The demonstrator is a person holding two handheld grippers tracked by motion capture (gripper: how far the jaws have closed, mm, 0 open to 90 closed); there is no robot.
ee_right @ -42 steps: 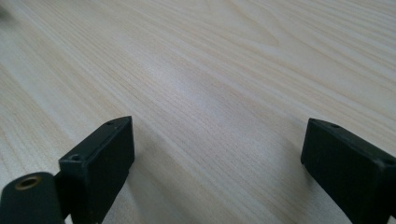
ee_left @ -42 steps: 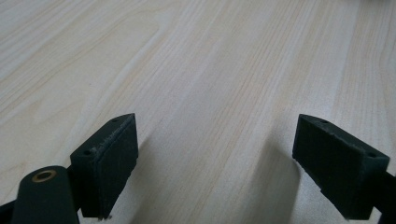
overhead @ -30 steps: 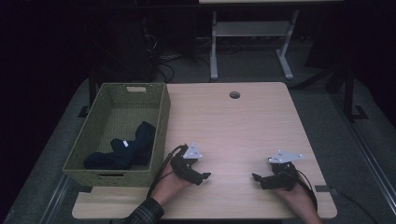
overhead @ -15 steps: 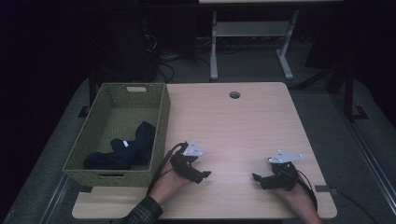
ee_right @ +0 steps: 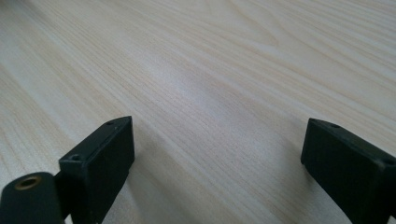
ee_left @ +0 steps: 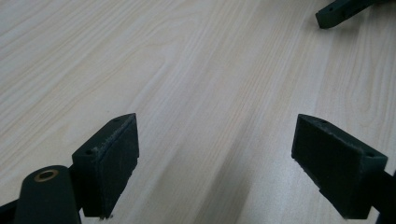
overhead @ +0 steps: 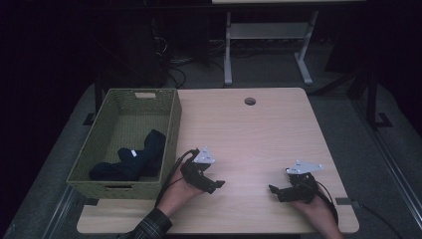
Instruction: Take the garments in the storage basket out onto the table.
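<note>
My left gripper (overhead: 213, 185) rests low over the light wooden table (overhead: 249, 134), just right of a green woven basket (overhead: 171, 124). Its jaws stand wide open (ee_left: 215, 158) with only bare wood between them. My right gripper (overhead: 276, 191) sits near the table's front right, also open (ee_right: 215, 163) and holding nothing. A tip of the right gripper's jaw shows far off at the top right of the left gripper view. Dark socks (overhead: 134, 159) lie in a heap in the basket's near end.
A round cable hole (overhead: 250, 101) is in the table's far edge. Beyond the table stand a white metal frame (overhead: 268, 35) and cables on the dark floor. The basket takes up the table's left side.
</note>
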